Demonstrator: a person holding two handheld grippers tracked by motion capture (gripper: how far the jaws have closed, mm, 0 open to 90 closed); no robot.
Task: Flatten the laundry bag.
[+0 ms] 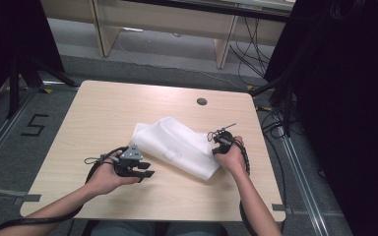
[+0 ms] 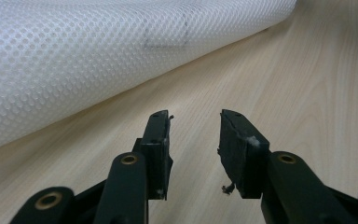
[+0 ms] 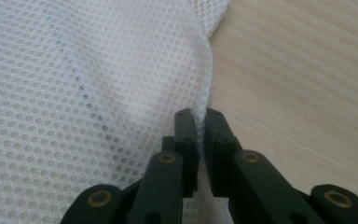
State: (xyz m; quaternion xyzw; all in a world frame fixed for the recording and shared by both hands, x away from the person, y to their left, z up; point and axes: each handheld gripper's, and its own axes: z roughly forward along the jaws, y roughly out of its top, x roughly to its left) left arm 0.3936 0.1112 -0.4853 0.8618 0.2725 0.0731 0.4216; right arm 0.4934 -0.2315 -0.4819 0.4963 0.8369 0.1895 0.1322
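Here, bare table (image 1: 93, 118) around; white mesh cloth (image 1: 177, 142) folded; right gripper (image 3: 200, 114) pinching cloth edge; left gripper (image 2: 195, 122) released, beside cloth.

A folded white mesh cloth (image 1: 177, 146) lay on the pale wooden surface (image 1: 98, 118). The right gripper (image 1: 220, 141) sat at the cloth's right edge, touching it. The left gripper (image 1: 145, 169) rested just beside its lower left edge, jaws pointing right.

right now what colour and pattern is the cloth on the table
White mesh cloth, covered in small round holes; it shows best in the right gripper view.
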